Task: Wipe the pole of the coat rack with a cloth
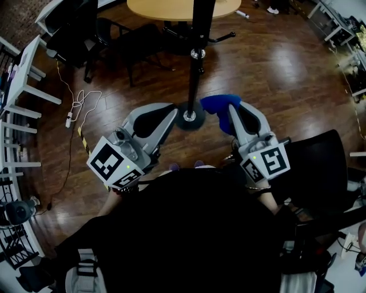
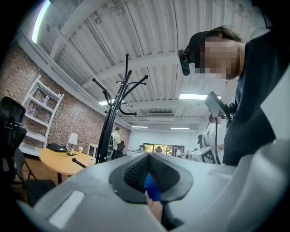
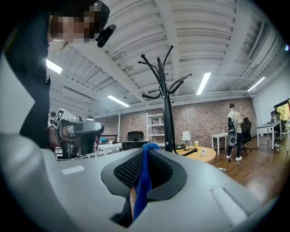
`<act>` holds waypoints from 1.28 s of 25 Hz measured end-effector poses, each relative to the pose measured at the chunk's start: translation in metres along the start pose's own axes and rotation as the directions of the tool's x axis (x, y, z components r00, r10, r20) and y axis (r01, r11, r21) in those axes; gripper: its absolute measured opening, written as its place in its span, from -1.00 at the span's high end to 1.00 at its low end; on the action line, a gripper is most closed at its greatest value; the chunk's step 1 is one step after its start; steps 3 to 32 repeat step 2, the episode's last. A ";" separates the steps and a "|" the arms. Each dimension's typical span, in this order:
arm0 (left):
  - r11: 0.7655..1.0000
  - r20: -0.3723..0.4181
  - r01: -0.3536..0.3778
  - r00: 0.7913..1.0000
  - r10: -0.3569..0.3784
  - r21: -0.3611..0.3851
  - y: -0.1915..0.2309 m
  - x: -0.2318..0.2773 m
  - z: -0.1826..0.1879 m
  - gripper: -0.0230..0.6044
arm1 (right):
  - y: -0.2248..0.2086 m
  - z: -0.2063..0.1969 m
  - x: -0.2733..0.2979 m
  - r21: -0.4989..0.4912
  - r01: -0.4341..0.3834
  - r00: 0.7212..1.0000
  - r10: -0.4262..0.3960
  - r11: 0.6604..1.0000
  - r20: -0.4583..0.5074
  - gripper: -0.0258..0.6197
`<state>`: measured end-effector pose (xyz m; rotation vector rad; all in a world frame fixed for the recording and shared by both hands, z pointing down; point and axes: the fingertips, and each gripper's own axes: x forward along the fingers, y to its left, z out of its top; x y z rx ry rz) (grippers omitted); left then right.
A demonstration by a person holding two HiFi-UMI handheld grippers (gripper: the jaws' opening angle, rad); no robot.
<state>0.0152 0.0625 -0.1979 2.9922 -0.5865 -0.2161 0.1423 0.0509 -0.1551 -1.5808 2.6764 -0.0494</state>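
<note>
The black coat rack pole (image 1: 197,68) rises from its round base (image 1: 190,118) on the wood floor straight ahead. My right gripper (image 1: 226,110) is shut on a blue cloth (image 1: 218,103), which bunches at its tip just right of the base, apart from the pole. In the right gripper view the cloth (image 3: 143,181) hangs as a strip between the closed pads of that gripper (image 3: 146,147), with the pole (image 3: 167,122) beyond. My left gripper (image 1: 170,113) points at the base from the left with its jaws together. The left gripper view shows the gripper (image 2: 149,157) closed, the pole (image 2: 108,131) at left.
A round wooden table (image 1: 183,7) stands behind the pole, with a black chair (image 1: 114,40) to its left. Another black chair (image 1: 321,166) is close at my right. White shelving (image 1: 17,86) and a power cable (image 1: 74,109) lie at left.
</note>
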 end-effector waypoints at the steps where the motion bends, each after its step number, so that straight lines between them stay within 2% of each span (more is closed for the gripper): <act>1: 1.000 0.000 0.002 1.000 -0.002 0.001 -0.004 0.002 0.005 0.94 | 0.000 0.005 -0.002 0.003 -0.001 1.000 0.001 1.000 -0.001 0.85; 32: 1.000 -0.001 0.004 1.000 -0.004 0.003 -0.007 0.003 0.010 0.94 | 0.001 0.010 -0.004 0.006 -0.002 1.000 0.002 1.000 -0.002 0.85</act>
